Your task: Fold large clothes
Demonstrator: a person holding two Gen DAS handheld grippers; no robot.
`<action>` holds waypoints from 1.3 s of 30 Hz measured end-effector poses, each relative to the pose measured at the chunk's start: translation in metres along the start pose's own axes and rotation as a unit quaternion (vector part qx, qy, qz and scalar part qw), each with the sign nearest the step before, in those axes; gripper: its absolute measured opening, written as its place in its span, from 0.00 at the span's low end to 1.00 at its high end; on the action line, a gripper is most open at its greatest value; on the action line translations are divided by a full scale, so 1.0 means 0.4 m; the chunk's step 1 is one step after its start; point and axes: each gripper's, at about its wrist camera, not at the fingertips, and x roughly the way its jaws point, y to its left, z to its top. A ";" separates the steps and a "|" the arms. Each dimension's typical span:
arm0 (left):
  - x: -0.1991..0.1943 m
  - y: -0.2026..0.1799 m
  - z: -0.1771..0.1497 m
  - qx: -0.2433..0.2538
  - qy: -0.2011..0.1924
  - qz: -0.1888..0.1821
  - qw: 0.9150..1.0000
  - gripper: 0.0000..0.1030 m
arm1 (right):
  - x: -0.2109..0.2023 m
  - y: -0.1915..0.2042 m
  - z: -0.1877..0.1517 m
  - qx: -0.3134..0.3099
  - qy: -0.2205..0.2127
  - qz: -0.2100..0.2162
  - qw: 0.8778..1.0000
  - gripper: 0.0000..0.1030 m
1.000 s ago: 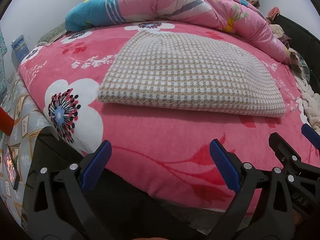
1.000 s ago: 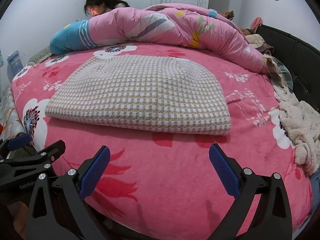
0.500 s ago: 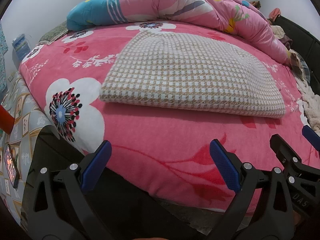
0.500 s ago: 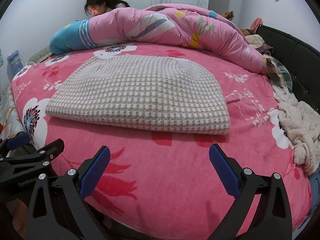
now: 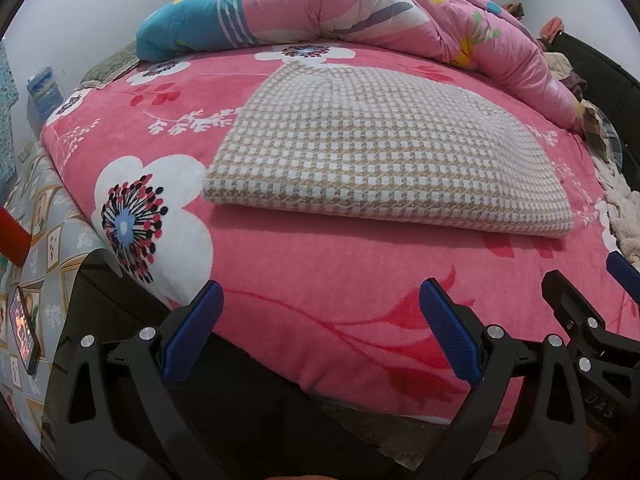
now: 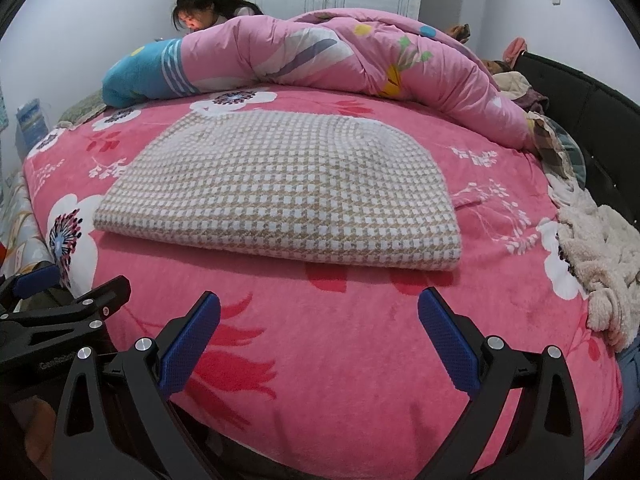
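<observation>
person [image 6: 208,10]: body hidden behind quilt [image 6: 340,52] | phone [image 5: 23,330]: screen unreadable

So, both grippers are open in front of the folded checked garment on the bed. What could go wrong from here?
1. The checked garment lies in thick layers; a gripper at its near edge may catch only the top layer and undo the fold.
2. The left gripper and right gripper are low over the plush pink blanket, so they might pinch it too.
3. A small strip sticks out at the garment's right side and could be left loose.
</observation>
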 end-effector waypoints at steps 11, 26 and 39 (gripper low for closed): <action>-0.001 -0.001 -0.002 -0.004 -0.001 0.004 1.000 0.92 | -0.001 0.001 0.000 0.000 0.000 0.000 1.000 0.94; -0.008 -0.003 -0.002 -0.006 -0.004 0.009 1.000 0.92 | -0.003 0.001 0.004 -0.003 -0.002 0.000 1.000 0.94; -0.011 -0.003 0.002 -0.006 -0.006 0.014 1.000 0.92 | -0.004 0.000 0.006 -0.004 -0.001 0.000 1.000 0.94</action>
